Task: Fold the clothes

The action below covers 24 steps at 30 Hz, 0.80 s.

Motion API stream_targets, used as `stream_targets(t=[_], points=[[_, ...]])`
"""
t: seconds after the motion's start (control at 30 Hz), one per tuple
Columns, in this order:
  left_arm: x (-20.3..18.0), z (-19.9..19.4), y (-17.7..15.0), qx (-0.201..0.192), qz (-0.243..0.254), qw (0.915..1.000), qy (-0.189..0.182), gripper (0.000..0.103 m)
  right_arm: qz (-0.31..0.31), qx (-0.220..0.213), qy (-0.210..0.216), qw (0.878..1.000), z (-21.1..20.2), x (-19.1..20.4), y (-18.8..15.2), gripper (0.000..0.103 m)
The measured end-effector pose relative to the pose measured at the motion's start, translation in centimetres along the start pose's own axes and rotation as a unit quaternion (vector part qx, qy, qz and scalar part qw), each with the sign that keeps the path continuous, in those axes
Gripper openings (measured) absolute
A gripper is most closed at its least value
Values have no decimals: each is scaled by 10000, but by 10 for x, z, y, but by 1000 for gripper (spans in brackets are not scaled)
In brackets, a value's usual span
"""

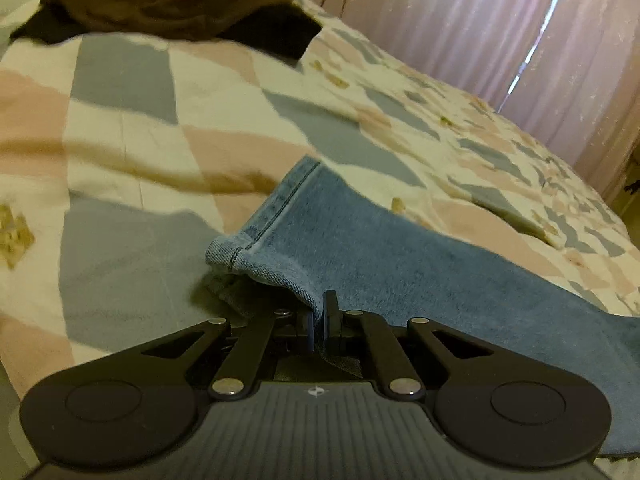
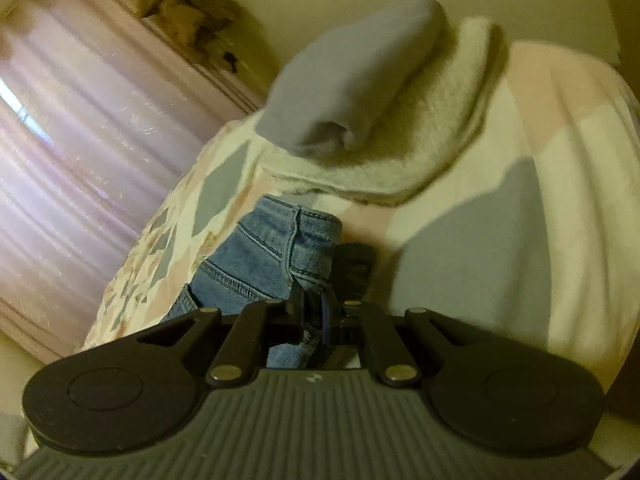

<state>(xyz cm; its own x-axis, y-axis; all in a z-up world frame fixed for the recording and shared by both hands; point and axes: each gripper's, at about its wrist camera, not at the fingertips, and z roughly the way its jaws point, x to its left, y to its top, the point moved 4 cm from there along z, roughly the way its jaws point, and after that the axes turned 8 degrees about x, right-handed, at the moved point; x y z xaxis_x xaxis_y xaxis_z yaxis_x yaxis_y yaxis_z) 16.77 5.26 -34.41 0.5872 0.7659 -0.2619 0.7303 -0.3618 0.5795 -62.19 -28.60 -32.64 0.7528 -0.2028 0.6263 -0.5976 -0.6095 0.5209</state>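
Left claw (image 1: 319, 318) clamped on the hem edge of a blue denim leg, low in the centre of the left wrist view. Jeans (image 1: 384, 264) stretched from that pinch toward the right edge of the frame, lying on a bed (image 1: 132, 128) covered in a quilt of pink, grey and cream diamonds. Stitched cuff turned up just above the black fingers (image 1: 330, 308). Dark brown garment (image 1: 168, 0) heaped at upper left, well apart from the denim. Pink curtains (image 1: 500, 32) across the upper right, with a thin strip of daylight between them.

Right claw (image 2: 314, 308) closed on a bunched fold of the same jeans (image 2: 272, 248), low in the centre of the right wrist view, with seams and a pocket edge visible above the fingers. Folded grey cloth (image 2: 360, 76) resting on a folded cream fleece item (image 2: 436, 128) in the upper middle, near the denim but not touching it. Quilted bed (image 2: 552, 160) filling the right half, curtains (image 2: 80, 120) at left.
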Motion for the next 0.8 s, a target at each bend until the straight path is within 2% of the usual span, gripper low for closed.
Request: stream_targets(t=[0.07, 0.17, 0.2, 0.23, 0.3, 0.4, 0.47, 0.57, 0.67, 0.73, 0.8], points=[[-3, 1, 0, -27, 130, 9999, 86, 5, -195, 53, -191, 9996, 9, 3, -1, 5], [-4, 8, -7, 27, 197, 9996, 197, 5, -505, 311, -630, 9963, 32, 4, -6, 11], [-3, 8, -10, 34, 183, 9996, 200, 5, -518, 322, -687, 9958, 32, 3, -8, 16], [-2, 6, -11, 18, 152, 9997, 178, 6, -584, 321, -749, 9950, 32, 5, -9, 21], [2, 2, -14, -1, 76, 9999, 115, 10, -927, 226, -1018, 9902, 27, 15, -10, 53], [11, -5, -12, 64, -206, 9997, -93, 16, -1374, 8, -1461, 9797, 16, 29, -11, 69], [17, -8, -10, 82, -373, 9991, -189, 19, -1520, -156, -1645, 9745, 9, 37, -13, 71], [18, -7, -10, 26, -283, 9995, -105, 22, -1716, -270, -1697, 9701, -1, 47, -20, 74], [11, -2, -9, -149, 98, 9998, -55, 11, -1913, -214, -1716, 9662, 0, 52, -28, 73], [3, 2, -8, -313, 550, 9980, 65, 9, -1847, -112, -1661, 9686, 6, 53, -32, 72], [-2, 8, -7, -312, 795, 9963, 96, 7, -1722, -26, -1559, 9727, 8, 51, -37, 69]])
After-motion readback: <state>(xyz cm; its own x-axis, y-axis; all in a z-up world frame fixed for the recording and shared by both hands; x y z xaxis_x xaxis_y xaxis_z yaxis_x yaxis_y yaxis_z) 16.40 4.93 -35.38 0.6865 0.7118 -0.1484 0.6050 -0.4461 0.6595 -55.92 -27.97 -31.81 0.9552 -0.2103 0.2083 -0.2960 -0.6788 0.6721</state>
